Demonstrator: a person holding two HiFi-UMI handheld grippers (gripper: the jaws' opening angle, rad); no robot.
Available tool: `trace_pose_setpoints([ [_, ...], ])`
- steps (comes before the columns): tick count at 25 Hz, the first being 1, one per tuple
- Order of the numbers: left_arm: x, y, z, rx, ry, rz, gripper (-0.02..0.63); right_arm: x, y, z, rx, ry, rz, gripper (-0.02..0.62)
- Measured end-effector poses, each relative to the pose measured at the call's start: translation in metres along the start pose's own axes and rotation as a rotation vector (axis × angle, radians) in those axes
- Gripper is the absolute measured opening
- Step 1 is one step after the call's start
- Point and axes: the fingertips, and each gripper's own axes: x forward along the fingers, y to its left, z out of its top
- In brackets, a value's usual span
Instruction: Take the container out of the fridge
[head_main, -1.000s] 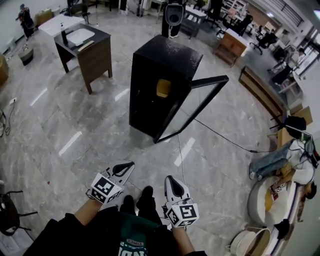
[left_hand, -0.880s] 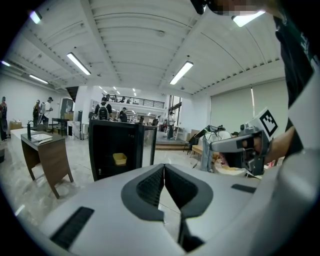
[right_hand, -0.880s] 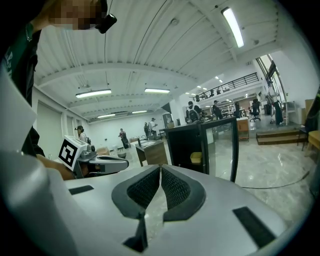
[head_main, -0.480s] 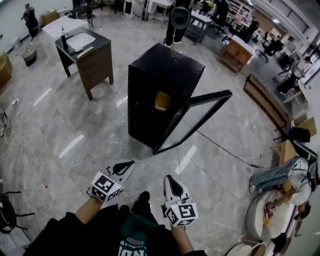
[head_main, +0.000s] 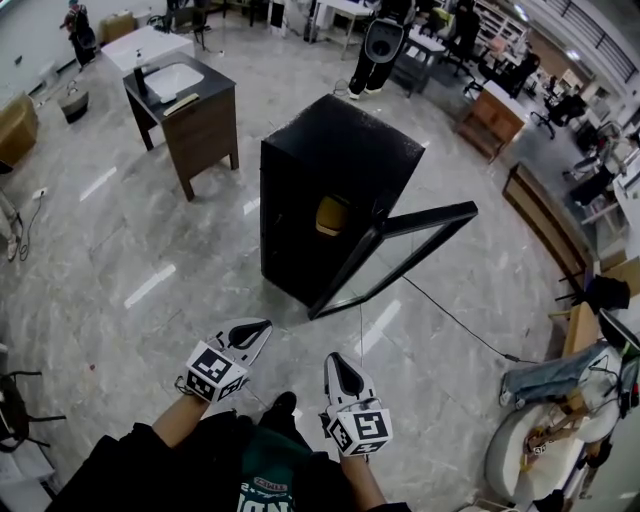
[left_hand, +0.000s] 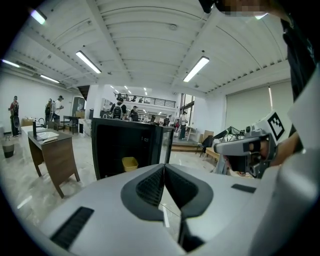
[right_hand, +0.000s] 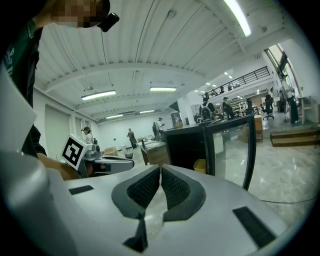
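A black fridge (head_main: 335, 190) stands on the marble floor ahead, its glass door (head_main: 400, 255) swung open to the right. A yellow container (head_main: 331, 215) sits inside on a shelf; it also shows as the container (left_hand: 130, 163) in the left gripper view and the container (right_hand: 200, 165) in the right gripper view. My left gripper (head_main: 264, 324) and right gripper (head_main: 337, 359) are held low in front of my body, well short of the fridge. Both point toward it, with jaws shut and nothing between them: left gripper (left_hand: 164, 165), right gripper (right_hand: 160, 168).
A dark wooden desk with a white basin (head_main: 185, 100) stands left of the fridge. A person (head_main: 382, 45) stands behind it. A black cable (head_main: 455, 322) runs across the floor to the right, toward bags and clutter (head_main: 545, 400). A chair (head_main: 15, 410) is at the far left.
I have walked toward the fridge, which now sits a little lower and nearer in the head view. Both grippers came along, still shut and empty.
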Motion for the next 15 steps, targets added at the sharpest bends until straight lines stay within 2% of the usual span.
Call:
trace_pose_setpoints([
  [4, 0.018, 0.004, 0.001, -0.027, 0.001, 0.017, 0.014, 0.004, -0.015, -0.001, -0.001, 0.009, 0.014, 0.035],
  [15, 0.068, 0.019, 0.020, -0.025, 0.003, 0.038, 0.014, 0.015, -0.042, 0.015, -0.009, 0.003, 0.021, 0.035],
])
